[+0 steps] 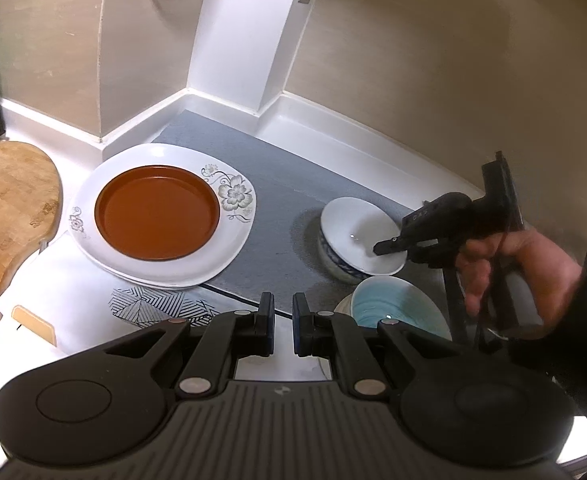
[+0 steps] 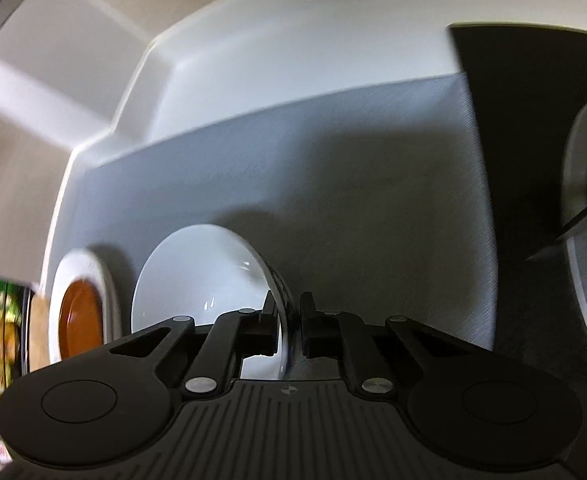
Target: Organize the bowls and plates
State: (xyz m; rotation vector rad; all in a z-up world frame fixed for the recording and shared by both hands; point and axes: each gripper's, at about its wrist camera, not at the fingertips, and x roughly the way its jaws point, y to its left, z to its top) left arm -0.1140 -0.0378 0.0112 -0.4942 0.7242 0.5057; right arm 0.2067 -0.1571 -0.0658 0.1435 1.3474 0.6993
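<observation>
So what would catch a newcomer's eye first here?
Probably the orange-brown plate, sitting on a white floral plate at the left of the grey mat. Next, the right hand-held gripper pinching the rim of a tilted white bowl at the mat's right.

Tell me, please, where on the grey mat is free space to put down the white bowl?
The grey mat is bare between the flowered plate with the brown plate and the white bowl, and behind the bowl toward the wall. It is crowded in front, where the blue bowl sits close.
</observation>
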